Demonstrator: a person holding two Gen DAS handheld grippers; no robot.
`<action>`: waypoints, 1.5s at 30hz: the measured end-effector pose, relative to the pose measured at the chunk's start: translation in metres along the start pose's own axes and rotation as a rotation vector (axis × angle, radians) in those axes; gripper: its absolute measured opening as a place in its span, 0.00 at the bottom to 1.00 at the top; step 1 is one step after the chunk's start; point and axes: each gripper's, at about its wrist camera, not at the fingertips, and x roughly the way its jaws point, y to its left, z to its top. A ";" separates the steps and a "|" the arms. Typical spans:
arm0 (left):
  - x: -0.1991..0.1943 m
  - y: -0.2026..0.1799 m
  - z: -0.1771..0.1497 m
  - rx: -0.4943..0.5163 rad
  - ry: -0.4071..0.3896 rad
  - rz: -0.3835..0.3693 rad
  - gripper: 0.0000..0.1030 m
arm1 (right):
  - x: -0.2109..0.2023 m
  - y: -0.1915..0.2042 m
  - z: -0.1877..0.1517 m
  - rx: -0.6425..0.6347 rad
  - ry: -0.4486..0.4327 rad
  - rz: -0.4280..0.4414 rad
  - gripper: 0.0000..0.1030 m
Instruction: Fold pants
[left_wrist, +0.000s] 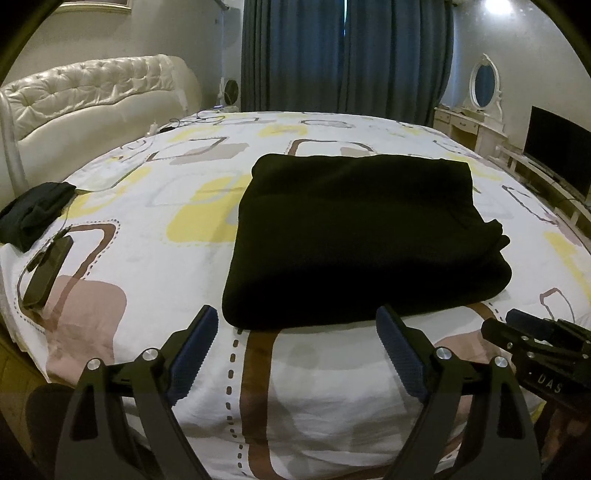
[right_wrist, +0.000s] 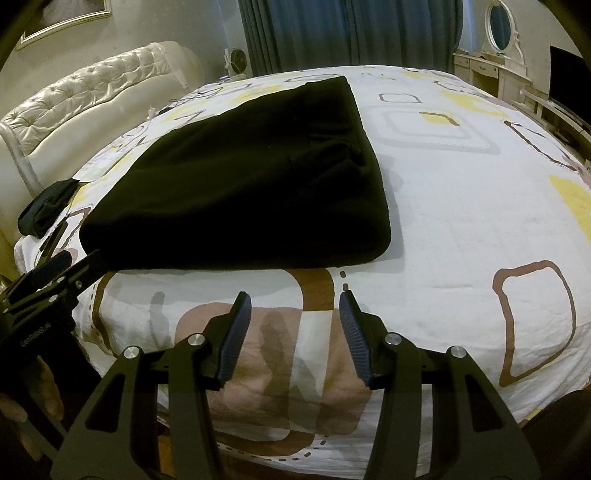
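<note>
The black pants (left_wrist: 358, 236) lie folded into a flat rectangle on the patterned bedspread (left_wrist: 147, 221). They also show in the right wrist view (right_wrist: 251, 184), left of centre. My left gripper (left_wrist: 295, 325) is open wide and empty, just short of the pants' near edge. My right gripper (right_wrist: 295, 299) is open and empty, a little in front of the pants' near right corner. The right gripper also shows at the right edge of the left wrist view (left_wrist: 532, 332). The left gripper shows at the left edge of the right wrist view (right_wrist: 62, 269).
A small black bundle of cloth (left_wrist: 33, 214) and a dark phone with a cable (left_wrist: 48, 273) lie on the bed's left side. A cream tufted headboard (left_wrist: 92, 92) is at left. Blue curtains (left_wrist: 347, 51), a dresser with mirror (left_wrist: 480, 107) and a TV (left_wrist: 557, 162) stand beyond.
</note>
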 end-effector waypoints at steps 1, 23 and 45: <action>0.000 0.000 0.000 -0.001 -0.001 0.000 0.84 | 0.000 0.000 0.000 0.001 -0.001 0.001 0.48; 0.001 0.001 0.008 -0.039 0.006 -0.020 0.84 | -0.002 0.005 -0.001 -0.010 -0.009 0.005 0.57; 0.001 0.001 0.015 -0.006 0.023 -0.039 0.85 | -0.003 0.002 0.003 0.011 -0.020 -0.004 0.57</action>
